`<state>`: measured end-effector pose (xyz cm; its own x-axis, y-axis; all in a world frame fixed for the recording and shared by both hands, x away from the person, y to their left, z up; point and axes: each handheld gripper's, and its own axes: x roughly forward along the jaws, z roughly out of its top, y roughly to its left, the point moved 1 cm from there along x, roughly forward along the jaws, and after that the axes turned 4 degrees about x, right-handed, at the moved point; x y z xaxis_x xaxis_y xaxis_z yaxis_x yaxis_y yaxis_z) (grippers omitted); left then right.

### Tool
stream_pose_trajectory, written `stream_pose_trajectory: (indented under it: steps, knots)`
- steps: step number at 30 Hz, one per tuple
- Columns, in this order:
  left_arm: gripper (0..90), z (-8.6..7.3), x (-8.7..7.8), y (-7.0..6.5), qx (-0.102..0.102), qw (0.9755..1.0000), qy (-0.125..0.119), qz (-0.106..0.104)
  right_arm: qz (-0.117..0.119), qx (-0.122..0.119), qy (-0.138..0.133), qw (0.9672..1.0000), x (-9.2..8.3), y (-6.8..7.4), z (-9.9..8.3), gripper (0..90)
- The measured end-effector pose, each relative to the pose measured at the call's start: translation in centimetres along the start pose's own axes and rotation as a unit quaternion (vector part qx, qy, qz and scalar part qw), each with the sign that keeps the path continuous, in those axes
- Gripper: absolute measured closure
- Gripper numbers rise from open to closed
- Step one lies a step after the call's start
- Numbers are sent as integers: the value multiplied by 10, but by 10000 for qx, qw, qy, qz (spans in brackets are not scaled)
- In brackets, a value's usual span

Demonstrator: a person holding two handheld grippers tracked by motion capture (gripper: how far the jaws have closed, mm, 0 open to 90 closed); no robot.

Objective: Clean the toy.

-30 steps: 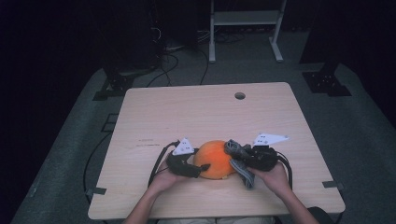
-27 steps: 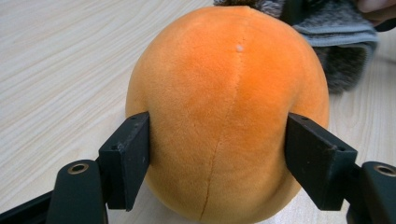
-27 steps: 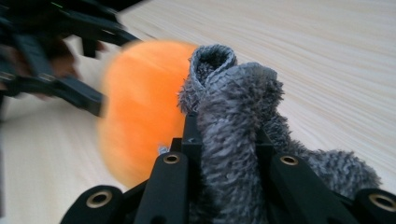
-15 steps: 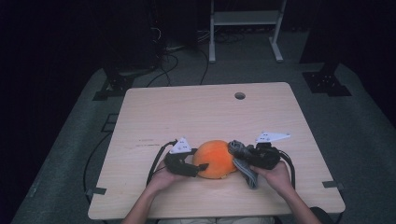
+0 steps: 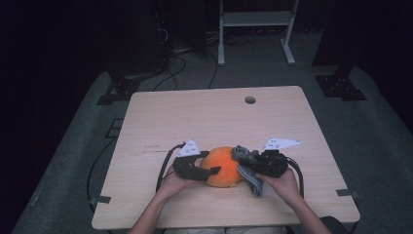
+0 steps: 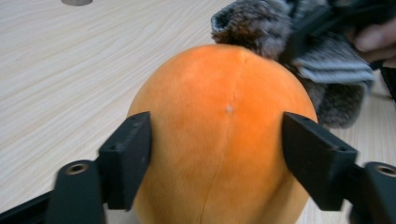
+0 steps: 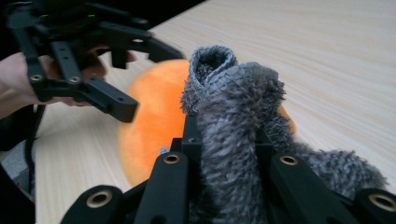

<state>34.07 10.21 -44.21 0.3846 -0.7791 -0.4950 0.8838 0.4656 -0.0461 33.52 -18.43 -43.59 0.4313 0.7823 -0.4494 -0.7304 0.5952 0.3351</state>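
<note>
Grey fuzzy cloth [image 5: 246, 168] against orange plush ball [image 5: 221, 166]

My right tool [image 7: 226, 140] has its two black jaws clamped on a bunched fold of fuzzy grey cloth [image 7: 231, 107], which stands up between them and spills off to the right. Just behind the cloth, and touching it, I see a round orange plush ball [image 7: 154, 121] resting on the pale wooden bench [image 7: 327, 56]. At upper left my left tool [image 7: 93, 60], held in a hand [image 7: 18, 79], has one jaw tip against the ball's side.
</note>
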Motion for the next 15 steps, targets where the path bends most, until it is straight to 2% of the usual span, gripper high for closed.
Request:
stream_pose_trajectory:
  steps: [2,3,4,6,8,9,12,13,15]
  knots:
    - [300,-2,-2,0,88,10000,25,9,-279,101,167,9994,-1,-9,-3,748]
    - [307,-3,-3,-1,115,9999,30,-11,-341,173,204,9991,-1,-12,-4,747]
    - [313,-4,-2,-2,166,9999,23,-38,-284,249,161,9992,-3,-13,-5,747]
    - [326,-3,0,-9,372,9993,54,-63,-71,80,-69,9999,-6,-4,0,747]
    - [330,-1,1,-16,563,9984,90,-42,-32,-67,-135,9999,-3,4,4,747]
    - [329,-1,1,-18,609,9981,106,-32,-49,-93,-85,9999,0,5,4,747]
    - [309,0,-1,-17,504,9985,1,-216,-129,36,41,9999,3,-2,-1,747]
    - [294,1,-1,-16,452,9988,-52,-200,-180,78,74,9998,2,-4,-2,748]
    - [297,2,1,-15,439,9989,7,-141,-209,146,93,9996,0,-6,-3,747]
